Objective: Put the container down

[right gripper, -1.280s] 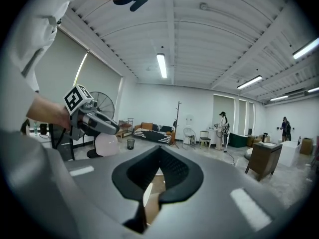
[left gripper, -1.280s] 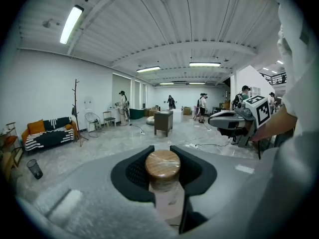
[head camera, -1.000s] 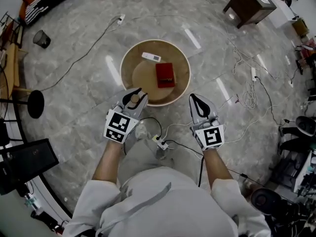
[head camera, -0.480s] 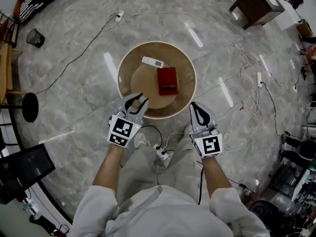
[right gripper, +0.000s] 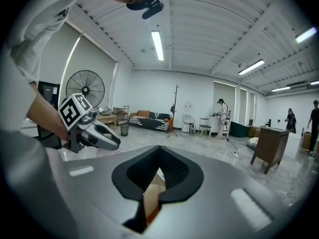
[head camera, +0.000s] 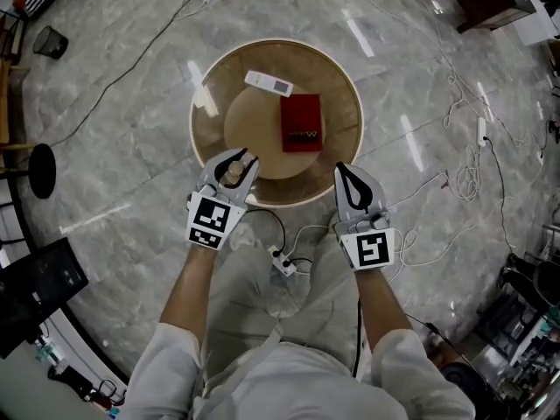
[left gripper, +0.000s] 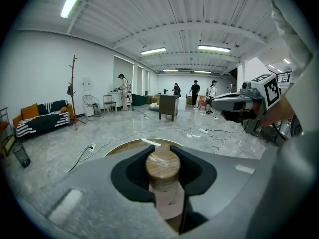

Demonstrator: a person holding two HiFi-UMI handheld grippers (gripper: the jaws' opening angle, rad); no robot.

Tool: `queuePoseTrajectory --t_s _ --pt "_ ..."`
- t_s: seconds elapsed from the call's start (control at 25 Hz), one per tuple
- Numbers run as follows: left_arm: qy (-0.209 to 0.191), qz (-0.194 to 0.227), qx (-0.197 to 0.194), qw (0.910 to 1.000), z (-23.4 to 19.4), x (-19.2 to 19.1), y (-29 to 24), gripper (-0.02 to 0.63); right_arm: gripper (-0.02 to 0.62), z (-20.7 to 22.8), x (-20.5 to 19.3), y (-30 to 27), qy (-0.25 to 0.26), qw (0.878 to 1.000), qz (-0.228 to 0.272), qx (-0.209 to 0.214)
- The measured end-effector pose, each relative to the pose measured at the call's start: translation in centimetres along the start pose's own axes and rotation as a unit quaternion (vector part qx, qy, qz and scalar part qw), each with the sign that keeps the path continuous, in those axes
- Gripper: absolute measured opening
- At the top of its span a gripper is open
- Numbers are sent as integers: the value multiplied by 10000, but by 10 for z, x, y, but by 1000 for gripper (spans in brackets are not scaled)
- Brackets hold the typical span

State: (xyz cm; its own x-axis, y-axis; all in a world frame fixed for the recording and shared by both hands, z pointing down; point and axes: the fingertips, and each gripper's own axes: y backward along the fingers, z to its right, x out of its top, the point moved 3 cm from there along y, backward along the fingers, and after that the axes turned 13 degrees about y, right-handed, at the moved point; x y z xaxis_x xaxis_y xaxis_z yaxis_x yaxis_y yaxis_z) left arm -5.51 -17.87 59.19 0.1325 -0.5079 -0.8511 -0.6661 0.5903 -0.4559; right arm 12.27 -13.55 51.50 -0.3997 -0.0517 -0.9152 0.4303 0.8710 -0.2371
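- Left tongs [head camera: 234, 161]: narrow opening, pads clamped on both sides of a small container [head camera: 232, 175] with a round wooden lid.
- Container stands upright between the pads, lid on top. It sits well back in the tongs, not out at the tips.
- Container is over the near-left edge of the round wooden worktop [head camera: 254, 134]. Can't tell if its base touches the surface.
- Right tongs [head camera: 345, 170]: tips together, nothing between them, only wood showing through the gap behind the tips.
- Right tongs' tips are at the near-right edge of the worktop, well apart from the container.
- White remote [head camera: 267, 83] lies toward the far edge of the worktop. A red flat case [head camera: 301, 122] lies right of centre. Both are clear of the two tongs.
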Motion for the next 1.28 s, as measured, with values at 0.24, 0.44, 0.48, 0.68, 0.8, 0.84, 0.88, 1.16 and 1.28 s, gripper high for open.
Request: queuePoseTrajectory --t_s 0.24,0.44,0.48,0.68,0.8,0.84,0.88,1.16,1.28 --pt "72 -97 180 9998 -19 -56 -52 104 6 -4 -66 -29 -65 9998 -45 165" --pt "93 -120 300 9994 -33 -89 -85 104 6 -5 -108 -50 -66 9995 -71 284" --pt "88 -131 312 9994 -36 -95 -91 104 6 -5 -115 -53 -63 9995 -74 301" --pt "80 -154 377 9991 -48 -114 -114 104 6 -5 -137 -69 -57 9994 -34 338" --pt "77 -174 392 9991 -52 -122 -125 104 6 -5 -148 -75 -61 9993 -29 379" --pt "71 -179 395 9990 -53 -124 -129 104 6 -5 -151 -76 -56 9992 -26 392" --pt "65 -183 398 9990 -54 -126 -132 104 6 -4 -153 -77 -49 9992 -22 402" --pt "8 -212 414 9989 -60 -138 -151 104 6 2 -173 -81 -29 9991 -51 411" --pt "-21 -225 428 9988 -61 -142 -155 103 6 4 -178 -81 -38 9991 -77 407"
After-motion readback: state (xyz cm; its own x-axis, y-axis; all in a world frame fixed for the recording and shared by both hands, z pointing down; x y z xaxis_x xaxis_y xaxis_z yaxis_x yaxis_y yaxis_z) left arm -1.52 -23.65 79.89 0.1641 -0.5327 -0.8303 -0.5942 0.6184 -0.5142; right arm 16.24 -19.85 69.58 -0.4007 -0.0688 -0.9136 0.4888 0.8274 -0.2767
